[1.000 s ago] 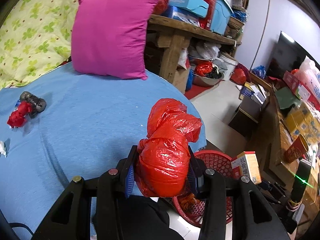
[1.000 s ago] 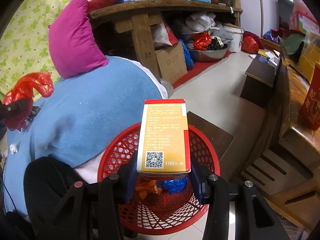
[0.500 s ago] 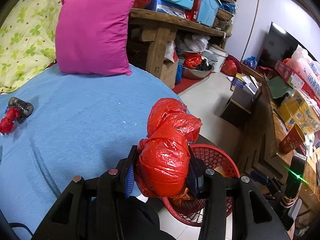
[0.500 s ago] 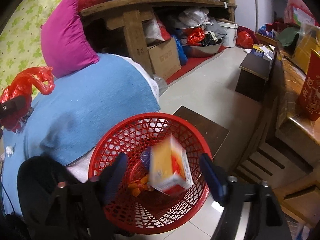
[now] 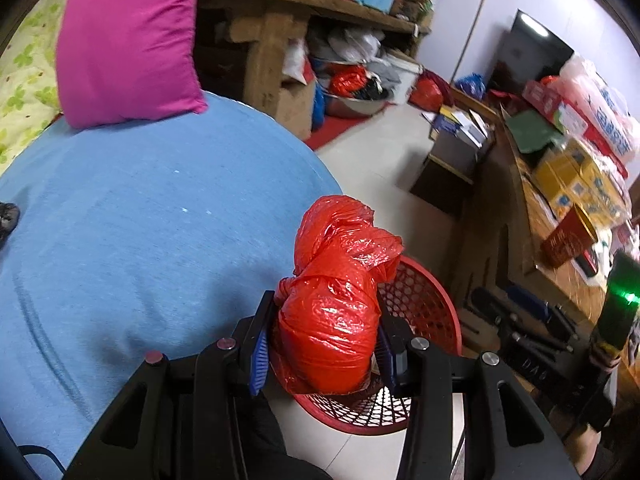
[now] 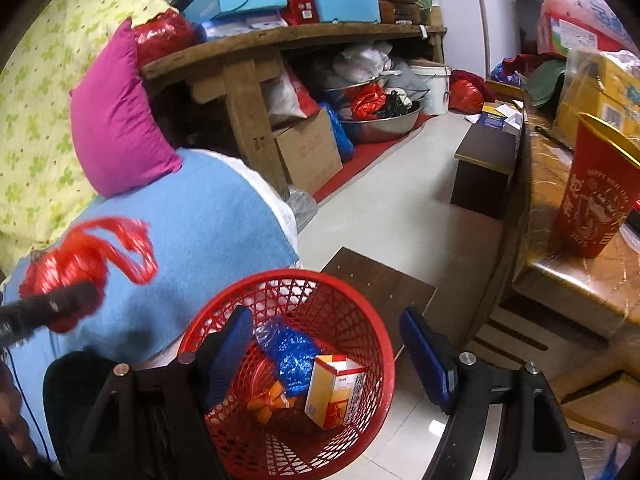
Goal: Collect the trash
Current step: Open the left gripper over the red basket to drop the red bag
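My left gripper (image 5: 322,344) is shut on a knotted red plastic bag (image 5: 332,300), held over the near rim of the red mesh basket (image 5: 424,308) on the floor by the blue bed. From the right wrist view, the same red bag (image 6: 76,264) shows blurred at the left, above the bed edge. My right gripper (image 6: 326,354) stands open above the basket (image 6: 360,308), nothing between its blue pads. Inside lie a yellow and red carton (image 6: 334,390), a crumpled blue wrapper (image 6: 292,354) and an orange scrap (image 6: 266,402).
A magenta pillow (image 5: 128,40) leans at the head of the blue bed (image 5: 140,232). A wooden bench (image 6: 248,120) loaded with boxes stands behind; a low wooden table (image 6: 568,248) with a red cup (image 6: 596,196) is at the right. Dark trash (image 5: 7,216) lies at the bed's left edge.
My right gripper opened and the carton dropped into the basket. My left gripper carried the red bag rightward and down toward the basket.
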Demonstrator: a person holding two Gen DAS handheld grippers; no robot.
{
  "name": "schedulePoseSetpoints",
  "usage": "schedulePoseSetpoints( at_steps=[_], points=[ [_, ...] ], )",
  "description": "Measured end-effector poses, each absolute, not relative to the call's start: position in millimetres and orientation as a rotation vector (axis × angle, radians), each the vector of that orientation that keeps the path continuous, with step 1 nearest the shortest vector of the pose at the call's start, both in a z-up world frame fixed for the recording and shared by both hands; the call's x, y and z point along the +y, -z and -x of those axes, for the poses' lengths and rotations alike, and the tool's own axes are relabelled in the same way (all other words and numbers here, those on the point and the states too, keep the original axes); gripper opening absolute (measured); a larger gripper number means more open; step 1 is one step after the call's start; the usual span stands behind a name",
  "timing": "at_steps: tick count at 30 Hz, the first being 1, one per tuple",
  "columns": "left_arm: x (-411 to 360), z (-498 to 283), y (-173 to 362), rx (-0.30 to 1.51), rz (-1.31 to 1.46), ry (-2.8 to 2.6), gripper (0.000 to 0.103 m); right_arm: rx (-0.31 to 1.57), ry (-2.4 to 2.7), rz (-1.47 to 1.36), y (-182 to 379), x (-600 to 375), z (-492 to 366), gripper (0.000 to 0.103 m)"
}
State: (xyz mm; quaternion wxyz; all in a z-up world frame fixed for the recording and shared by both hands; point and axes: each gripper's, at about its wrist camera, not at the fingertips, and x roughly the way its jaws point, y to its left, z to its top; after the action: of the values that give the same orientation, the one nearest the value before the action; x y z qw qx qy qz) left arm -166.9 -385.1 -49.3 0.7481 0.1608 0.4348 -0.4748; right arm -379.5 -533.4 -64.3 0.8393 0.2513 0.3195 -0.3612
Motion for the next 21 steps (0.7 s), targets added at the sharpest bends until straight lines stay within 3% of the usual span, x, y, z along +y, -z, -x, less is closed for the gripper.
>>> schedulePoseSetpoints(
  at_steps=[5, 7, 9, 10, 21],
  points=[
    [-394.5, 176.1, 54.0, 0.973, -0.385, 1.081, 0.047, 0.655, 0.773, -0.54, 60.7, -538.6, 383.7, 0.079],
    [-398.7, 179.9, 55.0, 0.975, -0.4, 1.093, 0.053, 0.649, 0.776, -0.544, 59.7, -539.9, 384.8, 0.079],
    [-399.3, 181.0, 54.8, 0.987, -0.402, 1.112, 0.072, 0.644, 0.777, -0.546, 58.5, -540.4, 385.1, 0.079],
    [-398.7, 181.4, 53.6, 0.985, -0.395, 1.115, 0.074, 0.642, 0.775, -0.546, 58.2, -540.7, 385.5, 0.079],
    [-371.7, 156.1, 32.5, 0.95, -0.282, 1.08, 0.074, 0.625, 0.75, -0.543, 51.9, -536.4, 371.7, 0.079]
  ],
)
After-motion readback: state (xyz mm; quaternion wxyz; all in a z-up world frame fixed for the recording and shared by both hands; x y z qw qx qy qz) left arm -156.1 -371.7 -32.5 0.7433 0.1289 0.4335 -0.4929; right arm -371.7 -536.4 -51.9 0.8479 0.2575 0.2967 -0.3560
